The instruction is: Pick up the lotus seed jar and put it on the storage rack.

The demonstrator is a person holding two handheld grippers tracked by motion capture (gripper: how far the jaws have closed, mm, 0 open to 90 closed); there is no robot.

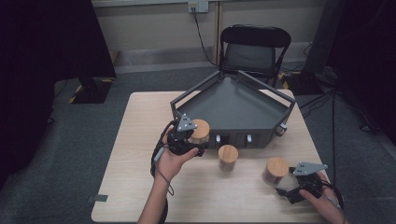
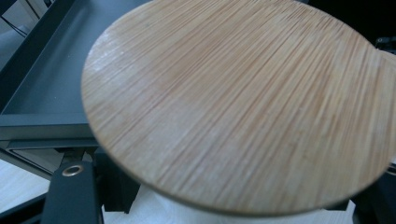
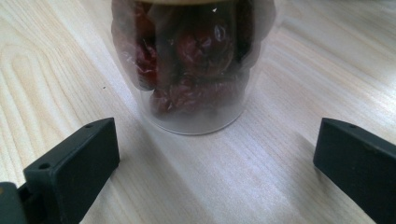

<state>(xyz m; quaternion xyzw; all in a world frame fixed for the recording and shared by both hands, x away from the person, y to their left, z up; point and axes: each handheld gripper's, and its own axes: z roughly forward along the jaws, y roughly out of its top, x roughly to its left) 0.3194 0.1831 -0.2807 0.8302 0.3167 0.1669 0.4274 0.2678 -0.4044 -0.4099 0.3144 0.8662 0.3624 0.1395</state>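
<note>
While my left gripper (image 1: 194, 136) is clamped on a bamboo-lidded jar (image 1: 201, 131) at the front wall of the grey tray (image 1: 243, 108), I'd lift it clear of that wall before carrying it in, keeping it upright. My right gripper (image 1: 288, 184) sits on the table with jaws wide apart, just short of the jar of dried red fruit (image 3: 194, 65).

A lab or test room arranged for recording: a bare light-wood surface (image 1: 140, 154) on grey carpet (image 1: 79, 140), black curtains (image 1: 42, 46) at both sides, a folding chair (image 1: 254, 49) against a plain wall, a wall socket (image 1: 198, 6) with trailing cables (image 1: 327, 98), and a piece of tape (image 1: 100, 198) on the floor beside the surface.
</note>
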